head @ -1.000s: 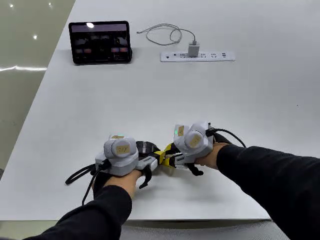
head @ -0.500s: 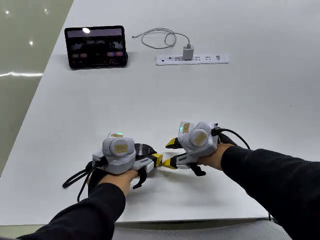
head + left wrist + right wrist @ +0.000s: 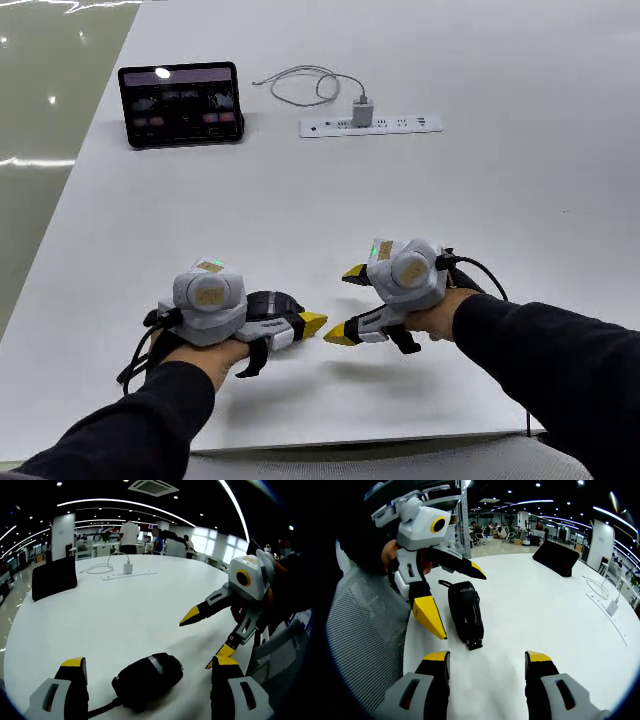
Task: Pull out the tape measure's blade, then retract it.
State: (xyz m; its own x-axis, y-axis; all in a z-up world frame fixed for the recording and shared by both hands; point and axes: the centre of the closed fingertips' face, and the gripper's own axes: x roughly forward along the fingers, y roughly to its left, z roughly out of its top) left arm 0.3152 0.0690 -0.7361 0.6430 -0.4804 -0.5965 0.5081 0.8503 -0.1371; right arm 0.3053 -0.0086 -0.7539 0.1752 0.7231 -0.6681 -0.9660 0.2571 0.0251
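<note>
One black tape measure [image 3: 147, 680] lies between the left tool's [image 3: 148, 662] spread jaws.

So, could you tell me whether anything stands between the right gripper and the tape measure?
Nothing visible does. Bare table lies between the open right gripper and the tape measure, which rests between the jaws of the open left gripper.

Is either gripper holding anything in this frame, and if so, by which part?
Nothing is held. The left gripper and the right gripper are both open. The tape measure lies on the table between the left gripper's spread jaws, unclamped.
</note>
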